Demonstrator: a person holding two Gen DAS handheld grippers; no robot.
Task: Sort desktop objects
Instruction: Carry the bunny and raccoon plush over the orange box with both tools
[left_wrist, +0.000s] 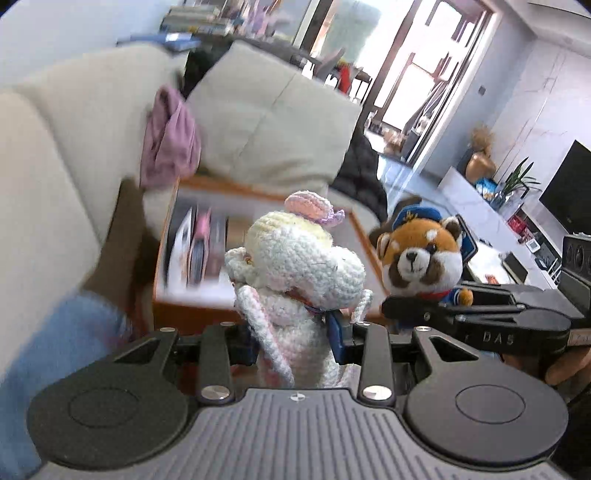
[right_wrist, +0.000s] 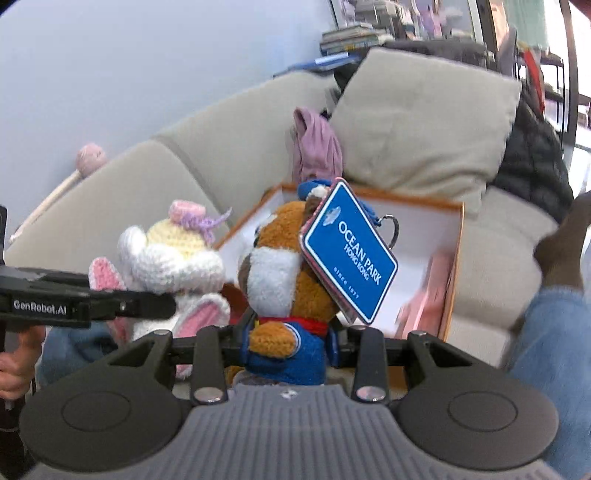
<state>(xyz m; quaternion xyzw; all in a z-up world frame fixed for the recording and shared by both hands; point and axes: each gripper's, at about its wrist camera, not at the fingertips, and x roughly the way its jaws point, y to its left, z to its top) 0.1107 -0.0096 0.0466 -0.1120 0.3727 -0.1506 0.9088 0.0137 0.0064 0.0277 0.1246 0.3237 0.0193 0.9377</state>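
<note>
Both toys are in hand and in the air; neither is in the box (right_wrist: 452, 258) yet.

Left hand-held gripper (left_wrist: 295, 341): pads clamp the lower body of the crochet bunny (left_wrist: 295, 266), white with a pink-and-yellow hat. Bunny is upright, head above the fingers, hanging in front of the box's near rim.

Right hand-held gripper (right_wrist: 286, 341): closed on the blue-jacketed torso of the red panda (right_wrist: 280, 273). A blue tag (right_wrist: 349, 251) reading "Ocean Park Hong Kong" dangles from the panda's head over the box opening. The panda sits just beside the bunny, on its right.

Box: orange-edged, white inside, resting on the sofa (right_wrist: 424, 122) against a cushion. It already holds some flat items, books or packets, standing along one wall; too blurred to name. Most of the floor looks free.

Judgement on progress: pick-up of these two toys is done, placing is left. Both need carrying forward over the near rim, then lowering and release. The surface the toys came from is not visible, so I cannot tell how many objects remain to sort.
</note>
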